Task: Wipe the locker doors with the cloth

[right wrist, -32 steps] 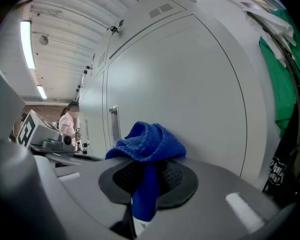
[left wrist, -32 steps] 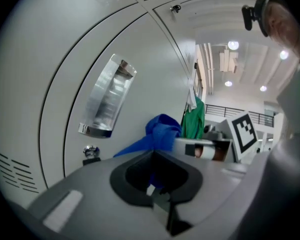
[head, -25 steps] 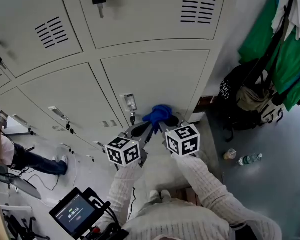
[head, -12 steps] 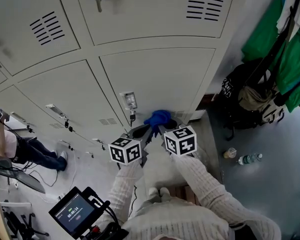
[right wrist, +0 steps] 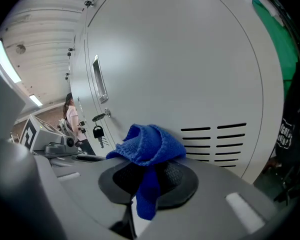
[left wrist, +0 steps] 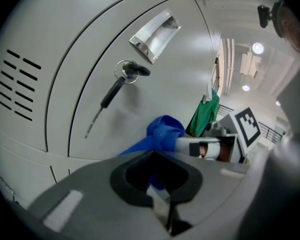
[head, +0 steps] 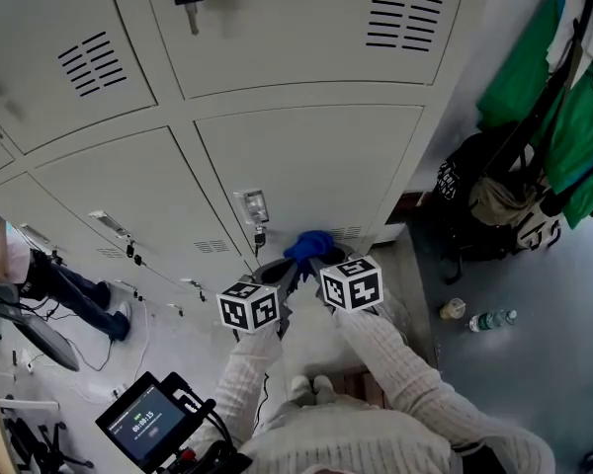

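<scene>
A crumpled blue cloth (right wrist: 149,149) sits pinched in my right gripper (right wrist: 149,178), which is shut on it. It is held against the lowest grey locker door (right wrist: 180,69), just beside the vent slots (right wrist: 215,143). In the head view the cloth (head: 309,245) lies at the bottom of that door (head: 316,166), below the handle (head: 254,205). My left gripper (left wrist: 157,178) hangs close to the left of the right gripper (left wrist: 210,146), jaws together with nothing gripped. It points at the door under the key (left wrist: 132,73) and handle (left wrist: 155,29).
Green garments (head: 544,77) and a black bag (head: 484,196) hang to the right of the lockers. A bottle (head: 492,319) and a cup (head: 453,308) lie on the floor there. A person (head: 40,279) stands at the far left. A small screen (head: 148,418) is at lower left.
Both grippers have slid a little down the lowest door, and the cloth has gone with them toward the vent slots. The cloth stays in the right gripper.
</scene>
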Available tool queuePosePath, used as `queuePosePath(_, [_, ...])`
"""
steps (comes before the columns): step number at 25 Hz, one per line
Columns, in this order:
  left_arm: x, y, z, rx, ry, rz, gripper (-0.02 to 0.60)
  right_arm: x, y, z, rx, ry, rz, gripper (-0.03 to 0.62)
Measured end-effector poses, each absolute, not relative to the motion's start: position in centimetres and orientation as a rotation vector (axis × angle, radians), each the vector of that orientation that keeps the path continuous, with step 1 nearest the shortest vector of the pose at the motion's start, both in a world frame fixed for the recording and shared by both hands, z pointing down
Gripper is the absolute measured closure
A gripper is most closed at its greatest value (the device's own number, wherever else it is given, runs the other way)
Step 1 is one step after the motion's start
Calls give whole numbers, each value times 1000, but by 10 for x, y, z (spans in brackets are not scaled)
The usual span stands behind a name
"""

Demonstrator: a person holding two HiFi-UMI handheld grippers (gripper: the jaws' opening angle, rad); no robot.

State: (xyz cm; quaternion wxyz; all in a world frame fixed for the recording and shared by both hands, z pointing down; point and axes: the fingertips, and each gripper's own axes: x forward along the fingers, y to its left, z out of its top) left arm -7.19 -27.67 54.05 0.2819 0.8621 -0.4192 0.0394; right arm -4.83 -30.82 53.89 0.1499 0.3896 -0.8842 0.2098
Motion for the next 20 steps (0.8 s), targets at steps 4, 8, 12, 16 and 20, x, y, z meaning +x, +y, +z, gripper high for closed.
queuePosePath(4, [-69,-274,542,2309,-1107,110,575,-48,-307,540,1114,-2534,621,543])
queuePosePath(8, [-67,-272,538,2321,-1085,106,575,-45,-304,538,1104,-2535,633,543])
queuePosePath(12, [-58,-267,521,2367,-1067,85,575,-37,-296,522,1117,-2565,602,543])
queuePosePath(16, [-42,-264,484,2457,-1039,16,575,-21,-289,482,1156,-2640,527,543])
queuePosePath(20, [-28,-261,422,2606,-1058,-81,575,-5,-281,417,1225,-2756,372,543])
